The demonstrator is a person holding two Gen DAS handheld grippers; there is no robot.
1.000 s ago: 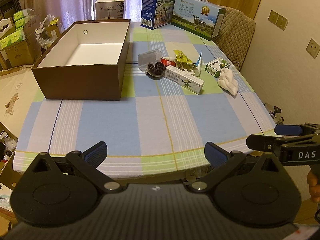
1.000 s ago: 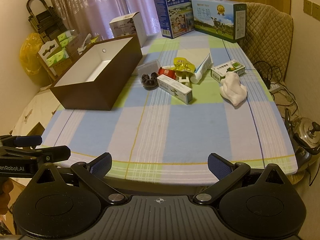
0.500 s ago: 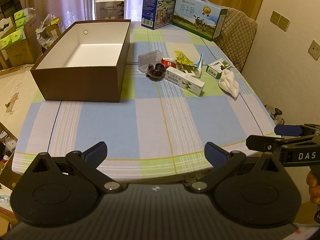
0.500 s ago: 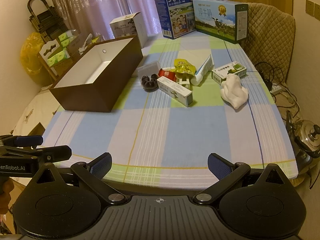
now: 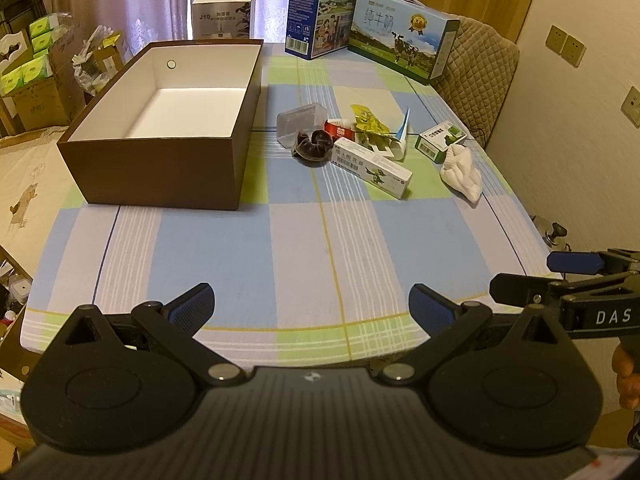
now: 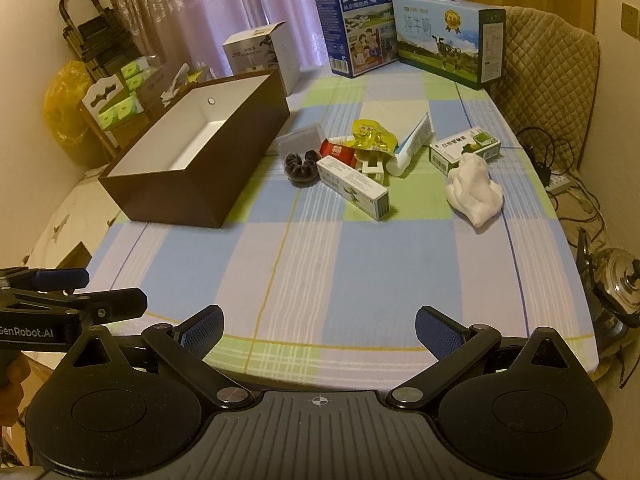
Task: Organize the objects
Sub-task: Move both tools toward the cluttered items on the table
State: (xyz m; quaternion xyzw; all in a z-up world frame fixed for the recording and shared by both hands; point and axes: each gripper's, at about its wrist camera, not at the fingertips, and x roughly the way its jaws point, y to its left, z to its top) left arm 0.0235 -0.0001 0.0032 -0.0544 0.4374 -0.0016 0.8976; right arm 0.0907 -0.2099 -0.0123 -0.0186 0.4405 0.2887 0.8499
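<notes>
An open brown box (image 5: 160, 164) (image 6: 208, 176) with a white inside stands at the table's left. To its right lies a cluster: a long white-green carton (image 5: 372, 166) (image 6: 354, 186), a dark scrunchie (image 5: 314, 146) (image 6: 300, 166), a clear plastic case (image 5: 300, 124), a red packet (image 6: 338, 151), a yellow packet (image 5: 368, 120) (image 6: 370, 134), a white tube (image 6: 412, 144), a small green-white carton (image 5: 440, 140) (image 6: 464, 150) and a white cloth (image 5: 462, 174) (image 6: 474, 190). My left gripper (image 5: 310, 306) and right gripper (image 6: 318, 330) are open and empty above the table's near edge.
The table (image 5: 280, 248) has a checked cloth. Milk cartons (image 5: 326, 8) (image 5: 400, 34) and a white box (image 5: 222, 14) stand at the far end. A quilted chair (image 5: 476, 68) is at the far right. A metal kettle (image 6: 612, 284) sits right of the table. Shelves and boxes stand left.
Both grippers have drifted slightly forward toward the table. Both stay open; no object has moved.
</notes>
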